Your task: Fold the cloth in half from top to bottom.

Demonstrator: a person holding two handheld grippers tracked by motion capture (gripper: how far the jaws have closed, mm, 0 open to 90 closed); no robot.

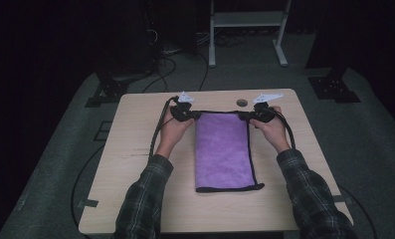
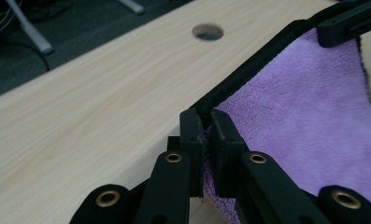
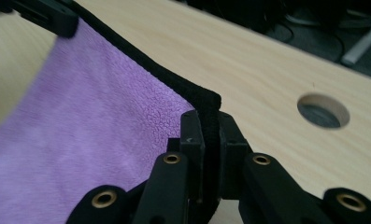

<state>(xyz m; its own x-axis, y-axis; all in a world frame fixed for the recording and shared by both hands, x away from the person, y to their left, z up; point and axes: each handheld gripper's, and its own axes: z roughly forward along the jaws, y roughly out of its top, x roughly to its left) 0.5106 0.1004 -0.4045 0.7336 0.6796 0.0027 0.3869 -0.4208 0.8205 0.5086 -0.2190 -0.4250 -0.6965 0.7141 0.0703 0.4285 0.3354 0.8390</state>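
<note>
Both grippers pinch the far corners of the purple towel. The left gripper has its jaws clamped on the black-hemmed corner, cloth spreading away to their right. The right gripper has its jaws closed on the other corner, hem standing up between them, cloth to their left. The towel's near part lies on the table, whose round hole lies beyond the jaws.

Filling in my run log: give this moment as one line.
left gripper: shut on purple towel far-left corner | right gripper: shut on far-right corner | far edge raised off table
</note>
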